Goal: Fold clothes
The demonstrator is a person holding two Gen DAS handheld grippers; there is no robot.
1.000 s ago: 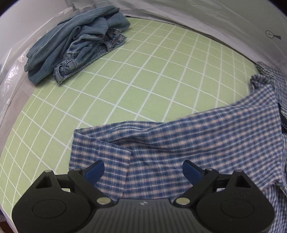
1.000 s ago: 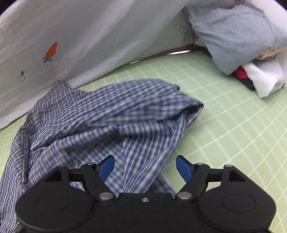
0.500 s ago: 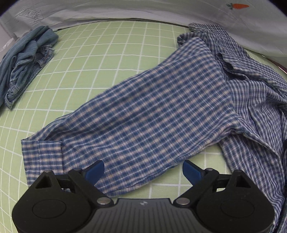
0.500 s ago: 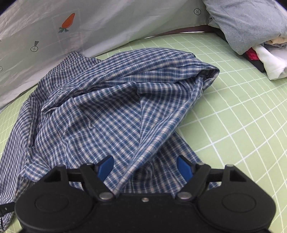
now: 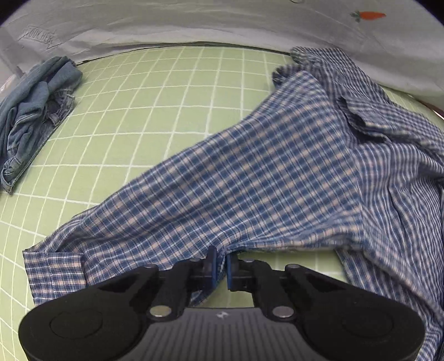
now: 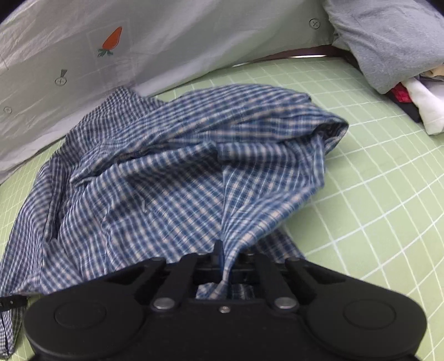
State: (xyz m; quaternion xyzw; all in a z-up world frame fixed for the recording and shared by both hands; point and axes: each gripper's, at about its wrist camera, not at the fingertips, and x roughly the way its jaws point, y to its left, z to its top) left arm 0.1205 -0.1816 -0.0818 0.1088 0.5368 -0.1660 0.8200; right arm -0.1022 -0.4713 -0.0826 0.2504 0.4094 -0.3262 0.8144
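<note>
We're over a green grid mat (image 5: 172,116) w/ a pale grey sheet (image 5: 194,25) draped along the far edge, carrot print on it. The blue plaid shirt (image 5: 249,172) lies rumpled across the mat's middle, one sleeve stretched out toward the near left, cuff flat on the mat. Our left gripper (image 5: 220,268) is clenched on the sleeve's near edge, fabric pinched btwn the blue pads. Our right gripper (image 6: 222,263) is clamped on a fold of the shirt body, cloth bunching up from its jaws. Crumpled denim jeans (image 5: 36,111) sit far left; a heap of other clothes (image 6: 394,50), grey piece on top, sits far right.
</note>
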